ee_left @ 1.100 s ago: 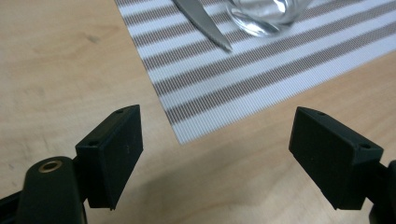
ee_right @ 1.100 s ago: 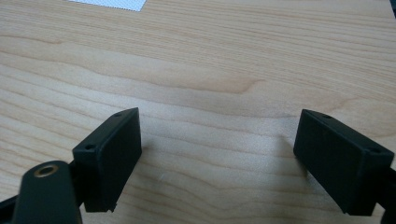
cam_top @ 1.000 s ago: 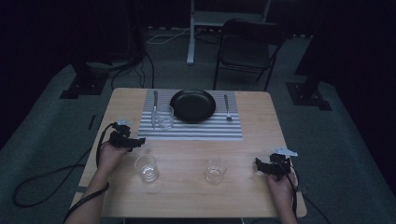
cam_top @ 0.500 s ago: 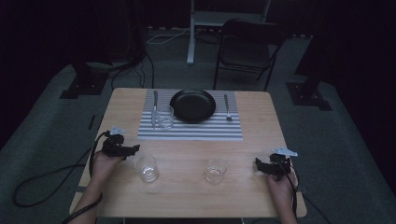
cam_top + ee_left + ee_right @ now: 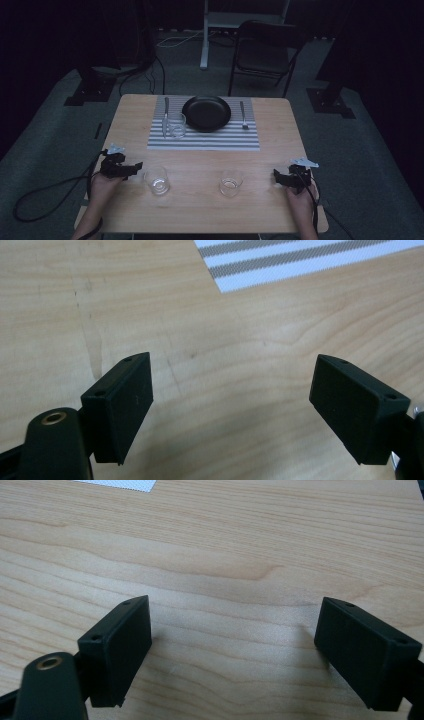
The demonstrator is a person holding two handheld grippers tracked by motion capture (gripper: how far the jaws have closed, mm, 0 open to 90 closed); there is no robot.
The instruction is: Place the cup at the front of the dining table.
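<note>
Here, your left tongs [image 5: 134, 167] rest low at the left edge of the surface [image 5: 200, 210], their jaws spread wide with nothing between them. In the left gripper view, the left tongs [image 5: 231, 410] look across bare wood, and a corner of the striped placemat [image 5: 300, 257] shows at the top. Just beside those tongs, to their right in the high view, stands a clear glass [image 5: 157, 180], upright and apart from the jaws, not touched.

Your right tongs [image 5: 278, 177] sit near the right edge of the surface, also released, jaws wide apart and holding nothing. In the right gripper view, the right tongs [image 5: 232, 652] face plain wood grain, with a small corner of the placemat [image 5: 120, 484] at the top edge. A second clear glass [image 5: 230, 183] stands upright near them, to their left in the high view, well clear of the jaws. The two glasses stand between your two hands, near the front of the surface.

Farther back, the placemat [image 5: 203, 140] lies flat in the middle of the surface. On it sits a black plate [image 5: 206, 113], with a knife [image 5: 165, 115] to its left and a fork [image 5: 243, 116] to its right. A third glass [image 5: 177, 125] stands upright on the placemat, just beside the knife and close to the plate's left rim.
</note>
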